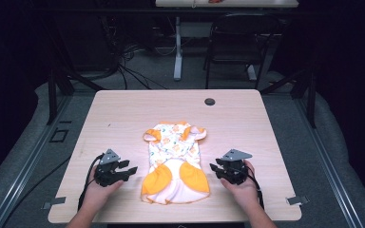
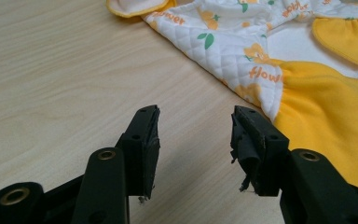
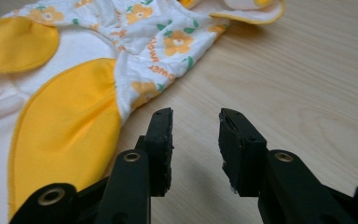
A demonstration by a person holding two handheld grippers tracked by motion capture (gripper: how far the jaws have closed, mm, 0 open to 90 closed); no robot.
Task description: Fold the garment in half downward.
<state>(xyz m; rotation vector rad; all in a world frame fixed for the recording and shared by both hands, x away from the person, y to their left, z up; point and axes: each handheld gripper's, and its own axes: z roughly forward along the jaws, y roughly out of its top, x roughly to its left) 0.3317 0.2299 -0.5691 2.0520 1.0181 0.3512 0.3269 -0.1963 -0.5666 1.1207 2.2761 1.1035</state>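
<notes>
both hands rest at the near edge of the table (image 1: 123,102), one on each side of a small quilted baby garment (image 1: 175,161) that lies flat near the middle, its yellow-panelled end toward the person. going left to right: the left gripper (image 1: 132,169) sits just beside the garment's left edge, jaws apart with nothing but bare wood between them; in the left gripper view the white and yellow cloth (image 2: 279,70) lies just ahead and to one side of the pads. then the garment itself, then the right gripper (image 1: 212,167), also gaping and empty, close to the opposite edge.

likely risks: the thin cloth lies flat on smooth wood, so a pad could skid over it and bunch the layers rather than pinch one. if the two sides are lifted unevenly, the piece may twist or fold crookedly.

orange print on the fabric reads "flower" (image 2: 264,73) beside small flower motifs; the same word shows in the right gripper view (image 3: 154,55).
</notes>
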